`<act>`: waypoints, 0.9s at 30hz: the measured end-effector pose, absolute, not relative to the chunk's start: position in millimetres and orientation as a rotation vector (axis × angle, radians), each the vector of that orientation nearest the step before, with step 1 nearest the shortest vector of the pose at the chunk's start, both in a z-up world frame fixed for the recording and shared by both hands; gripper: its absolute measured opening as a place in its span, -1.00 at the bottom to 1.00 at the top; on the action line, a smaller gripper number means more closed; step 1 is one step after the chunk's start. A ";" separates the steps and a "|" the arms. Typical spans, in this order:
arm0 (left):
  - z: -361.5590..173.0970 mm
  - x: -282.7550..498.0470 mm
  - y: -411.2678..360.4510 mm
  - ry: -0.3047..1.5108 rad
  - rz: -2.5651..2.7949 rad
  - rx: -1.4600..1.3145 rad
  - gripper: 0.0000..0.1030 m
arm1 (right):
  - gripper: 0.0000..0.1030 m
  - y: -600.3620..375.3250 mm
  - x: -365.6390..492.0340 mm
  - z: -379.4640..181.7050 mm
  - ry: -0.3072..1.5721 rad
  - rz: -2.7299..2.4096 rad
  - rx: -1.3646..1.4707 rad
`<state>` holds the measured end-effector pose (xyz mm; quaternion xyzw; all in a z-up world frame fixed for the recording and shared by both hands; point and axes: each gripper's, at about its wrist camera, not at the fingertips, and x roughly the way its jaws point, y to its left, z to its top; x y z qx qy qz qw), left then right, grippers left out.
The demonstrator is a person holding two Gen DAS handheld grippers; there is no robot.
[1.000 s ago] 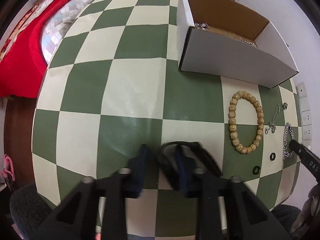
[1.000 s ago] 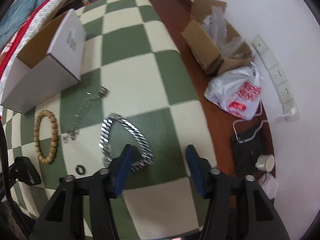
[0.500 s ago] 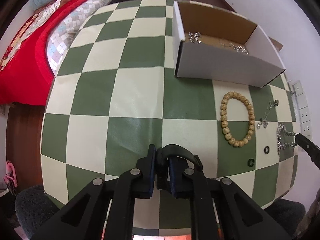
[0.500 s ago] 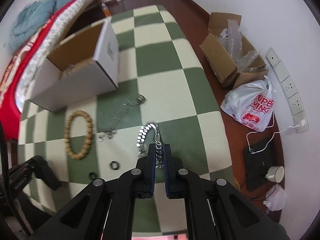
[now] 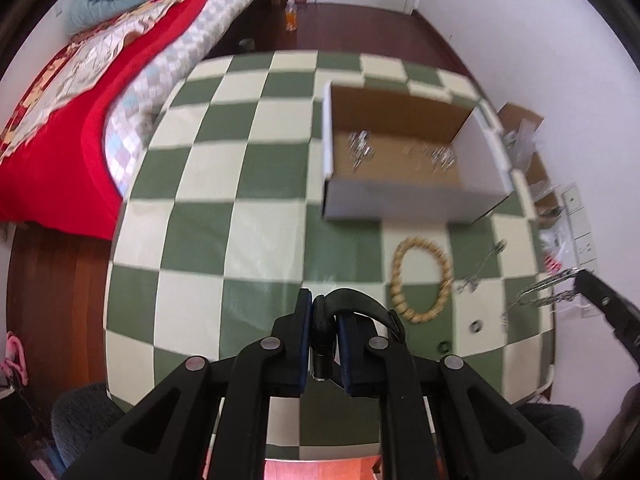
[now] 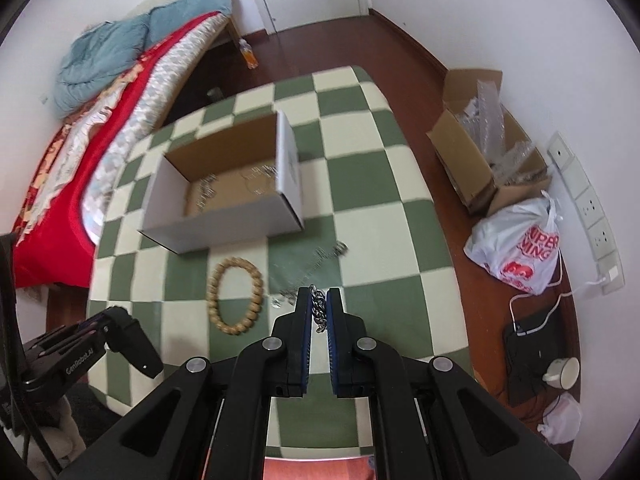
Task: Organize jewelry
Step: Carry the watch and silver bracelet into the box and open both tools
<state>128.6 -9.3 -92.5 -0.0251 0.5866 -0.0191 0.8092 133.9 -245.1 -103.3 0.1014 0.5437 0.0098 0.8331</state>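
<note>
My left gripper (image 5: pixel 323 316) is shut on a black bangle (image 5: pixel 362 300) and holds it above the checked table (image 5: pixel 240 240). My right gripper (image 6: pixel 319 304) is shut on a silver chain bracelet (image 6: pixel 319 312), lifted off the table; it also shows in the left wrist view (image 5: pixel 548 292). A white cardboard box (image 5: pixel 412 200) with several silver pieces inside stands further back. A wooden bead bracelet (image 5: pixel 420 276), a thin silver chain (image 5: pixel 480 268) and two small dark rings (image 5: pixel 475 326) lie in front of the box.
A red-covered bed (image 5: pixel 60 120) runs along the left. On the floor to the right are an open cardboard box (image 6: pixel 480 152), a white plastic bag (image 6: pixel 524 248), a wall socket strip (image 6: pixel 588 208) and a cup (image 6: pixel 562 374).
Both grippers closed, the left on the black bangle, the right on the silver chain bracelet, then rose away from the table. The box interior has come into fuller view.
</note>
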 end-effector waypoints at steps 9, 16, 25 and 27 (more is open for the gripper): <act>-36.0 180.0 -20.4 1.176 -0.112 -0.064 -0.83 | -0.99 -215.1 167.7 -29.6 1.048 0.133 0.206; -28.4 234.4 -27.9 1.172 -0.135 -0.057 -0.83 | -0.99 -182.4 219.7 -4.0 1.009 0.170 0.159; -75.2 281.1 -24.0 1.284 -0.132 -0.079 -0.83 | -0.99 -175.8 277.6 -48.9 1.114 0.164 0.215; -85.8 285.6 -23.3 1.314 -0.141 -0.086 -0.82 | -0.99 -176.5 282.8 -61.7 1.145 0.165 0.219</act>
